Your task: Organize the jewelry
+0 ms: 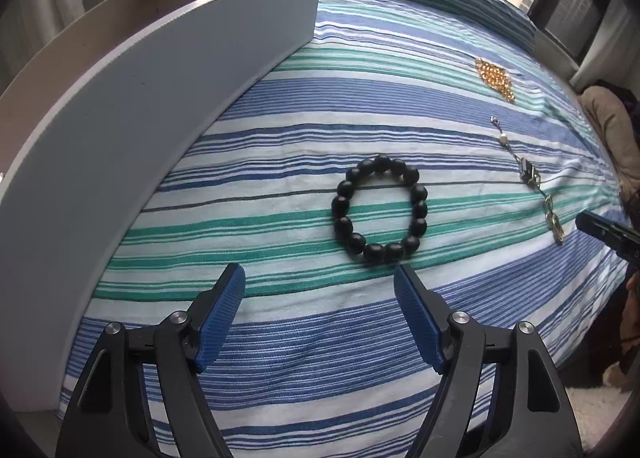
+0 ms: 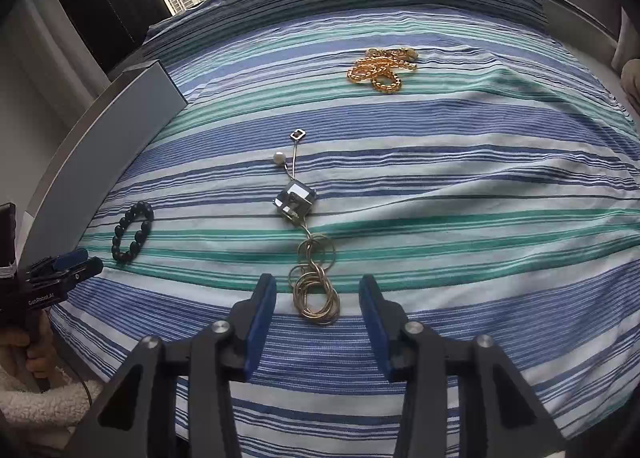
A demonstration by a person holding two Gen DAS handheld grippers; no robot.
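Both grippers over the striped bedspread (image 1: 360, 106), both empty. Left gripper (image 1: 320, 278) jaws wide apart, hovering just short of the black bead bracelet (image 1: 380, 208), which lies flat as a closed ring on the cloth, not touched. Grey box (image 1: 160, 90) sits along the left side of the bed, open top, interior not visible from here. Right gripper (image 2: 318, 290) jaws also apart, fingertips either side of the near end of the ring-chain necklace (image 2: 306, 234); its stack of gold-tone rings sits between the blue pads (image 2: 262, 310), no contact visible. Necklace runs away from the gripper: rings, square crystal pendant, pearl, small clasp at the far end. Gold bead strand (image 2: 380, 68) bunched in a pile further up the bed, well apart from the rest. Bracelet lies left of the necklace, near the box wall
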